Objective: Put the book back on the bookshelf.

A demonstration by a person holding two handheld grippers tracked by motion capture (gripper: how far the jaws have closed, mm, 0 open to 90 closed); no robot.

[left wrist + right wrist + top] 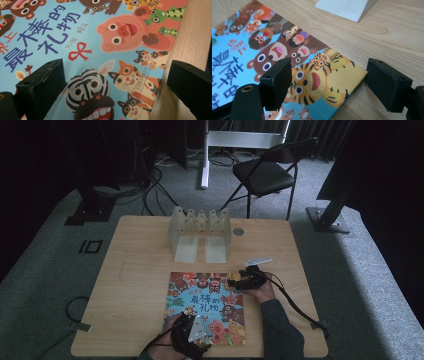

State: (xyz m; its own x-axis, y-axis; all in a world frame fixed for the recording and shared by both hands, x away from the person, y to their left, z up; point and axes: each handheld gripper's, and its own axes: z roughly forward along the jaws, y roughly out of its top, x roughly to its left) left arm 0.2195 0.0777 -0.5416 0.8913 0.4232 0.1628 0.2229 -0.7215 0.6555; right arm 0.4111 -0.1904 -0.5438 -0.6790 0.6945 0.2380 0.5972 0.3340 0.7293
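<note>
Picture book lies flat, cover up, on the near-centre tabletop, long axis running near-to-far, title upright toward the person. Left gripper at the near edge, jaws wide, straddling the book's edge. Right gripper at the far right corner, jaws wide around that corner, gripping nothing.
</note>
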